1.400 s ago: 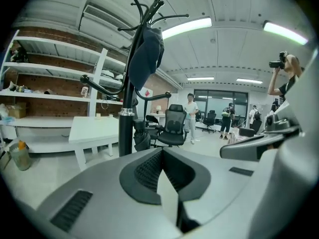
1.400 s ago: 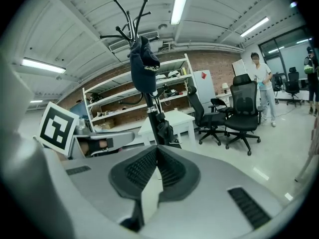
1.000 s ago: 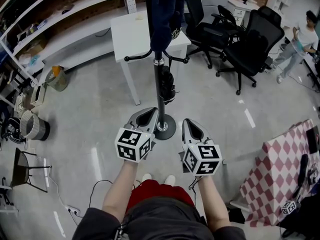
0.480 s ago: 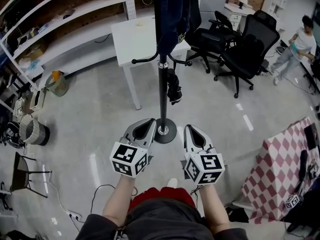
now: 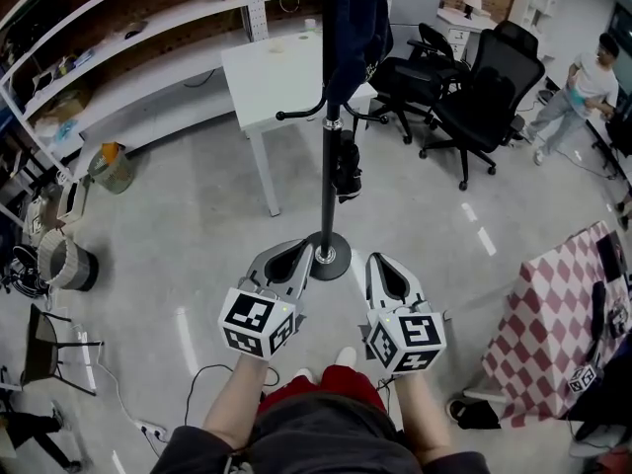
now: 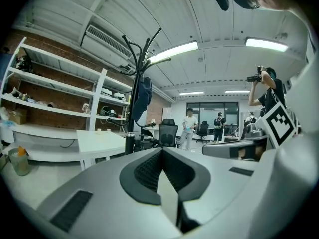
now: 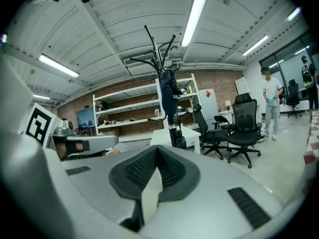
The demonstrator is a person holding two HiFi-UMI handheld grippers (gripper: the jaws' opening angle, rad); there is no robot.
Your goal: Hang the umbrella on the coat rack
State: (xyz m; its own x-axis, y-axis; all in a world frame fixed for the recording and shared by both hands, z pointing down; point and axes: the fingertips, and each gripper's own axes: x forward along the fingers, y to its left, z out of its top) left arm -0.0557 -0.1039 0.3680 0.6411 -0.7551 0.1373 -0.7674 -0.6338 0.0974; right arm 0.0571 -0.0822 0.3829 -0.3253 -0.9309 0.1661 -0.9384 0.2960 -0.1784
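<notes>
The black coat rack (image 5: 329,166) stands on the grey floor just ahead of me, its round base (image 5: 329,256) between my two grippers' tips. A dark blue garment (image 5: 355,23) hangs from its top hooks. Lower down on the pole a small folded black umbrella (image 5: 346,169) hangs. My left gripper (image 5: 302,250) and right gripper (image 5: 376,261) are held side by side in front of me, both shut with nothing in them. In the left gripper view my left gripper (image 6: 162,151) points past the rack (image 6: 130,131). The right gripper (image 7: 157,152) faces the rack (image 7: 172,121) too.
A white table (image 5: 276,67) stands behind the rack, with black office chairs (image 5: 484,97) to its right and shelves (image 5: 118,38) along the left wall. A checked-cloth table (image 5: 558,309) is at my right, a basket (image 5: 67,257) at far left. A person (image 5: 583,82) stands at the far right.
Both grippers moved together toward the rack and a little up, still shut and empty. My view lifted, showing more of the rack's top. The person at far right shifted.
</notes>
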